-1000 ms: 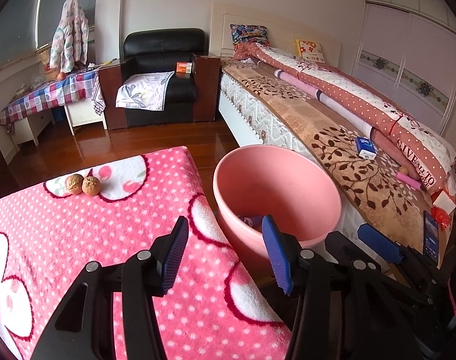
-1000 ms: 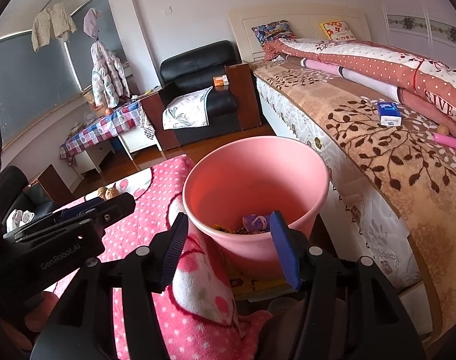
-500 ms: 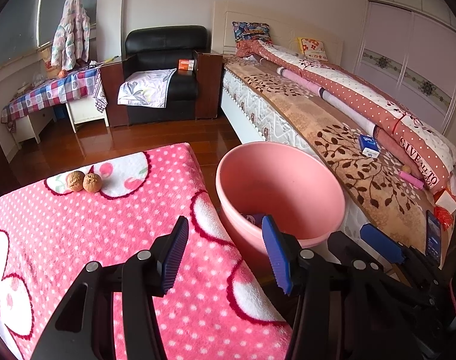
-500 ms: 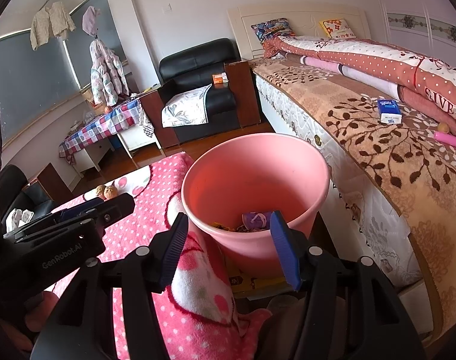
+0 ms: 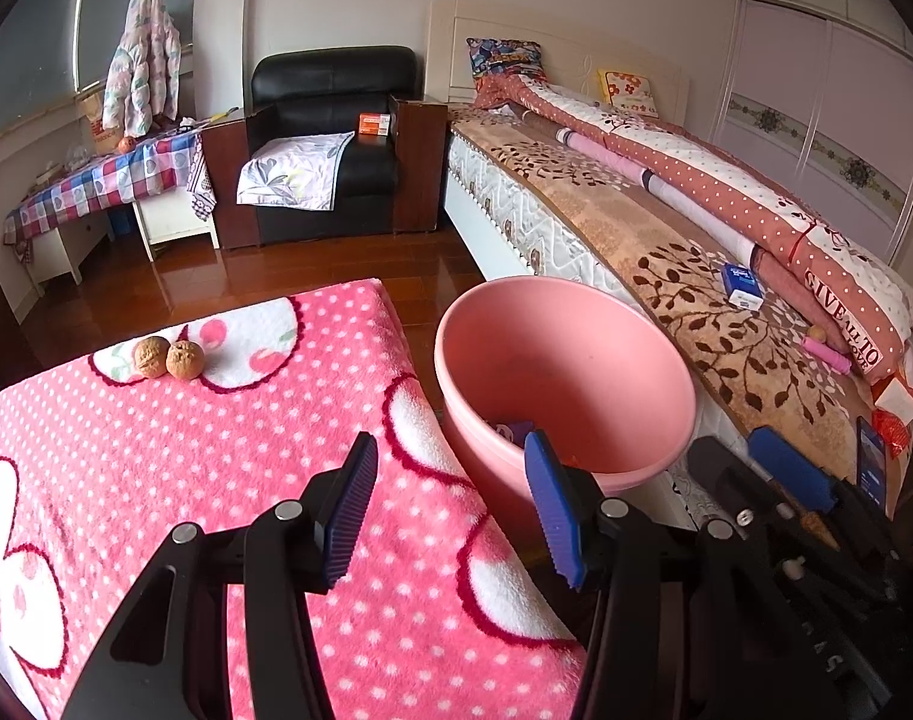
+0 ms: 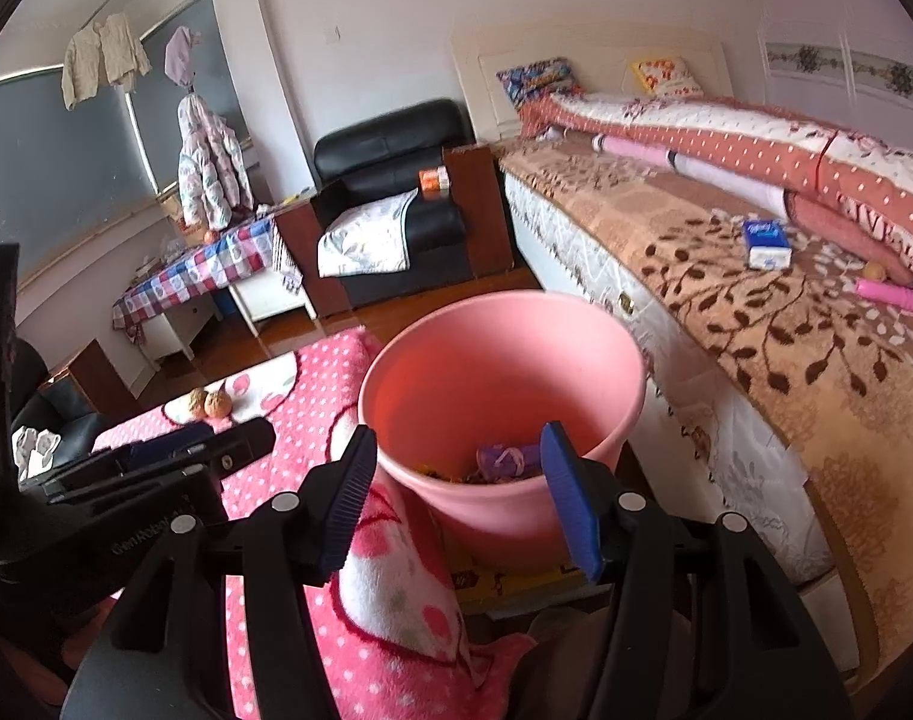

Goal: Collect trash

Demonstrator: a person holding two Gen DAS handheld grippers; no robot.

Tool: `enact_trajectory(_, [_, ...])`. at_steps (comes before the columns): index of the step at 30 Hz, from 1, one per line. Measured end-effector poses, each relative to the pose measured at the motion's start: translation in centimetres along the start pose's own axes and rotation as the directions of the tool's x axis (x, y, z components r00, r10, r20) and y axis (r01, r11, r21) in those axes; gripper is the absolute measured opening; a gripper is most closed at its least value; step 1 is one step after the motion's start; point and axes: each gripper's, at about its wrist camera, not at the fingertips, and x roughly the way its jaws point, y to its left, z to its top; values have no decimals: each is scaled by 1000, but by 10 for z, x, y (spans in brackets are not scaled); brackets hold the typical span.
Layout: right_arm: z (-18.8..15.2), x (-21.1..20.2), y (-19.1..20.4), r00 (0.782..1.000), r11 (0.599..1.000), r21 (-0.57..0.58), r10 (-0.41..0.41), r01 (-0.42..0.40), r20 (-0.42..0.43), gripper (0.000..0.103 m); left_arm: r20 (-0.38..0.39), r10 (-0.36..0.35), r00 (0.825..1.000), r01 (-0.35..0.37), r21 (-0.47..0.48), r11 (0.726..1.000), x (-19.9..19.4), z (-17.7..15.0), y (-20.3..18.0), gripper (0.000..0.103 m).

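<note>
Over pink blanket [image 5: 156, 480], both grippers angled down, empty.

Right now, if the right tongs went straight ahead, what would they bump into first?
Probably the pink bucket: the open, empty right tongs point at its near rim and the purple wrapper inside. Depth is hard to judge through this lens.
</note>
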Motion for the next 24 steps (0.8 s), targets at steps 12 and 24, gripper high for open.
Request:
enact_trajectory(12, [0, -11, 6, 998, 999, -23, -27, 28, 62, 58, -1, 3, 1000, -3, -4, 1000, 1, -3, 2, 51])
enact_trajectory(24, [-2, -12, 14, 998, 999, -32, -29, 31, 63, 58, 13, 33, 999, -32, -9, 999, -3, -7, 7, 51])
